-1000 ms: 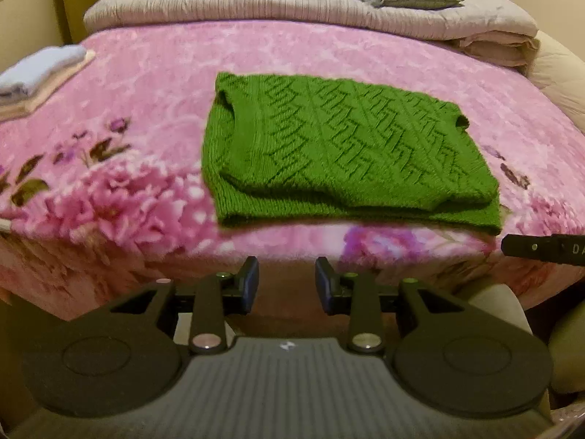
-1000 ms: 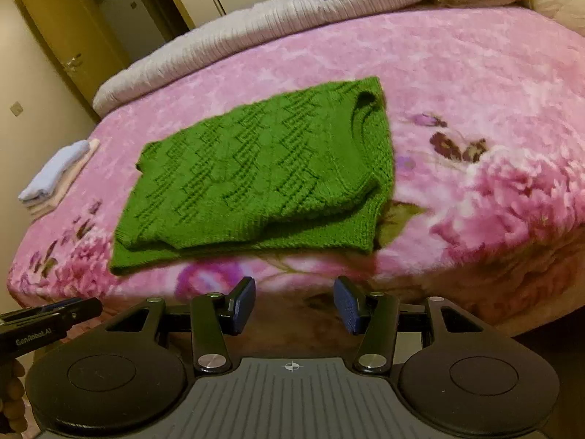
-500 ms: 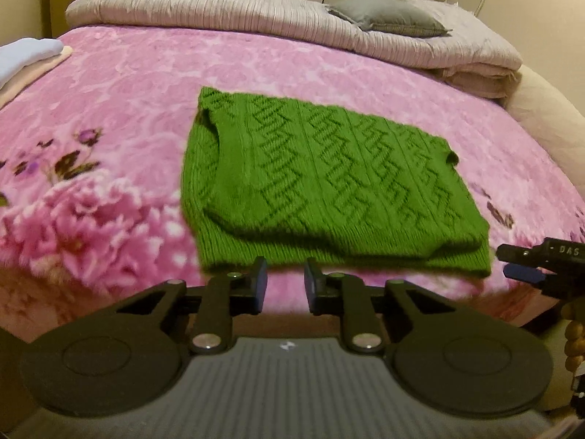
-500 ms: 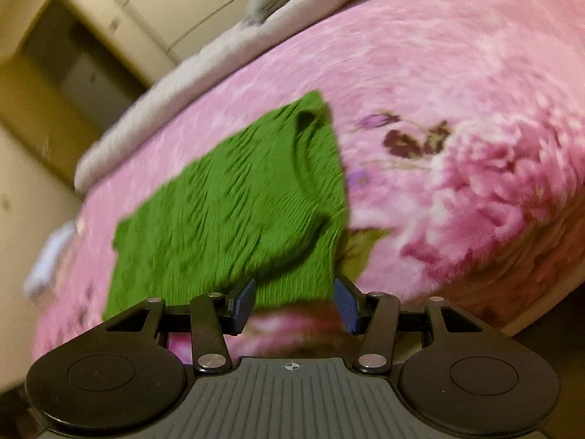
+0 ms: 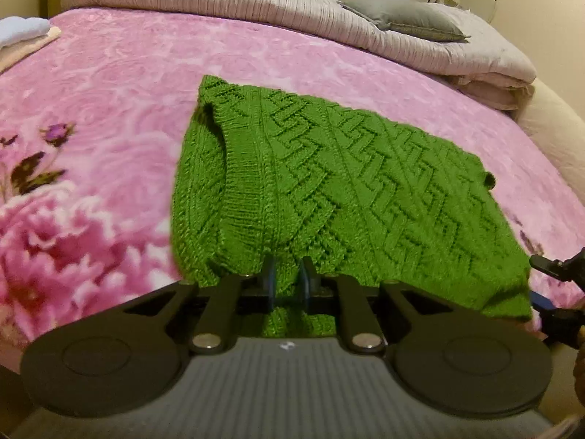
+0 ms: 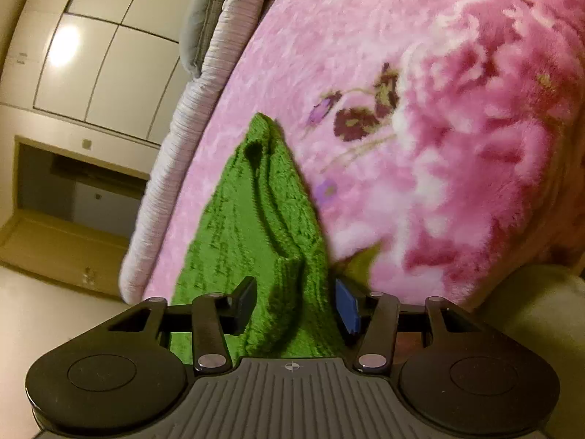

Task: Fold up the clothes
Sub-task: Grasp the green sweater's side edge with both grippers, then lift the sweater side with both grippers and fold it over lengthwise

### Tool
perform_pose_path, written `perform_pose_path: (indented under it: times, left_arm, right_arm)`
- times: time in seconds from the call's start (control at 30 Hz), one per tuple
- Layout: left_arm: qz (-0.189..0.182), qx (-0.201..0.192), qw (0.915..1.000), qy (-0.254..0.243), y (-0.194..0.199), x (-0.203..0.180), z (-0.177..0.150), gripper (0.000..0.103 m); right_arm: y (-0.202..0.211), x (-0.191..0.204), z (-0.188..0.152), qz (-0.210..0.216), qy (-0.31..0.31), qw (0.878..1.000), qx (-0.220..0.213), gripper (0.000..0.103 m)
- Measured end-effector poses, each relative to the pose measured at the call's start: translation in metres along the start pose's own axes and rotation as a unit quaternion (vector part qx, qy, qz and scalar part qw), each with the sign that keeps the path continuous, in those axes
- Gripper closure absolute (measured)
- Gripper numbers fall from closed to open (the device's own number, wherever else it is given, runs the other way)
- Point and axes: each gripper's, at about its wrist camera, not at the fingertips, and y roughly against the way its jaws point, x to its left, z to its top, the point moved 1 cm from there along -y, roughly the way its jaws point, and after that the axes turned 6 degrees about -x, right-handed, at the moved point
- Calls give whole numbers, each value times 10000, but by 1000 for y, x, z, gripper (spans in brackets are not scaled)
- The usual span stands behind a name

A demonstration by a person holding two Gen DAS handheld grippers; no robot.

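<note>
A green knitted sweater (image 5: 329, 190) lies folded flat on the pink floral blanket (image 5: 109, 109) of a bed. My left gripper (image 5: 287, 278) is at its near edge, towards the left corner. Its jaws are closing, and a ridge of knit is pinched between the pads. In the right wrist view the picture is rolled sideways. My right gripper (image 6: 298, 307) stands open around the sweater (image 6: 256, 219) at its near right corner, with cloth between the wide-apart pads. The right gripper (image 5: 544, 285) also shows at the right edge of the left wrist view.
A rolled beige quilt (image 5: 256, 3) and a grey pillow (image 5: 402, 22) lie along the head of the bed. A stack of folded cloth (image 5: 22, 33) sits at the far left. The beige bed rim (image 5: 548, 128) curves along the right. Wardrobe doors (image 6: 91, 36) stand behind.
Both grippers came forward and down to the sweater's near edge. The left jaws narrowed onto the knit. The right gripper rolled sideways and now straddles the corner.
</note>
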Motion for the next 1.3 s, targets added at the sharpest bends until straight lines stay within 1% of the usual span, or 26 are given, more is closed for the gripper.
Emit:
perform_pose_path:
  times: [0.13,0.23,0.27,0.3,0.33,0.37,0.4,0.43,0.5,0.53,0.57,0.63,0.67,0.73,0.8,0.83,0.93,0.97,1.03,1.07,1.1,1.13,1.2,1.23,1.27,1.3]
  left_arm:
    - [-142,-11,9999,65,3,7,3,90]
    - [-254,-1,9987,445,1,18,1,94]
    - [-291,-8,9981,551,0,21,1,94]
    - [-329,-12,9975,624,0,23,2,94]
    - [-364,-16,9970,679,1,24,2,94]
    - [-388,-20,9969,688,1,25,2,94]
    - [-412,-22,9968,687,1,26,2,94]
    - [-437,-25,9966,694,2,27,3,94]
    - [-492,-53,9955,805,6,32,3,94]
    - [-506,-77,9948,883,8,36,3,94]
    - [-521,-97,9939,964,11,40,3,94]
    - [-551,-116,9919,1139,15,49,2,94]
    - [-566,-126,9908,1226,18,53,2,94]
    - [-565,-137,9885,1394,21,62,1,94]
    - [-569,-143,9861,1553,24,71,-1,94]
    - [-572,-145,9851,1616,25,74,-2,94]
    - [-529,-145,9838,1705,28,79,-3,94]
    - [-515,-149,9838,1710,30,80,-4,94]
    - [-511,-163,9833,1739,33,81,-4,94]
    - [-526,-169,9829,1759,35,81,-3,93]
    - [-544,-175,9824,1776,36,80,-2,93]
    - [-583,-191,9821,1782,38,78,1,93]
    - [-723,-248,9811,1779,40,74,7,93]
    - [-821,-255,9801,1792,40,71,11,90]
    - [-957,-246,9784,1817,38,67,15,85]
    - [-1115,-224,9760,1856,35,64,18,83]
  right_arm:
    - [-7,1,2,35,59,10000,69,52]
    - [-16,5,0,-23,182,9997,133,53]
    - [-17,7,-1,-97,251,9995,137,62]
    - [-18,10,-4,-315,375,9987,127,83]
    - [-20,16,-8,-608,639,9960,105,83]
    - [-23,26,-10,-774,944,9925,71,85]
    - [-27,43,-14,-1029,1462,9839,39,87]
    - [-29,60,-21,-1152,1955,9739,-29,88]
    - [-34,94,-36,-1374,2944,9456,-170,89]
    - [-35,114,-50,-1350,3599,9227,-293,89]
    - [-35,132,-66,-1278,4254,8948,-453,89]
    - [-36,164,-109,-975,5571,8219,-682,89]
    - [-37,173,-129,-796,5994,7936,-681,89]
    - [-42,182,-171,-430,6644,7446,-479,89]
    - [-52,180,-202,-203,7003,7133,-176,87]
    - [-61,176,-210,-174,7071,7069,27,87]
    - [-85,166,-230,-80,7233,6877,619,76]
    - [-84,166,-225,-2,7129,6980,677,71]
    - [-81,168,-215,154,6912,7181,794,67]
    - [-80,169,-210,232,6801,7278,852,60]
    - [-78,169,-205,310,6688,7372,909,56]
    - [-76,170,-200,393,6563,7474,951,55]
    - [-60,174,-180,631,6158,7813,796,53]
    - [-52,176,-170,730,5943,7977,711,52]
    - [-47,173,-158,678,5689,8176,576,52]
    - [-44,171,-146,602,5419,8371,447,52]
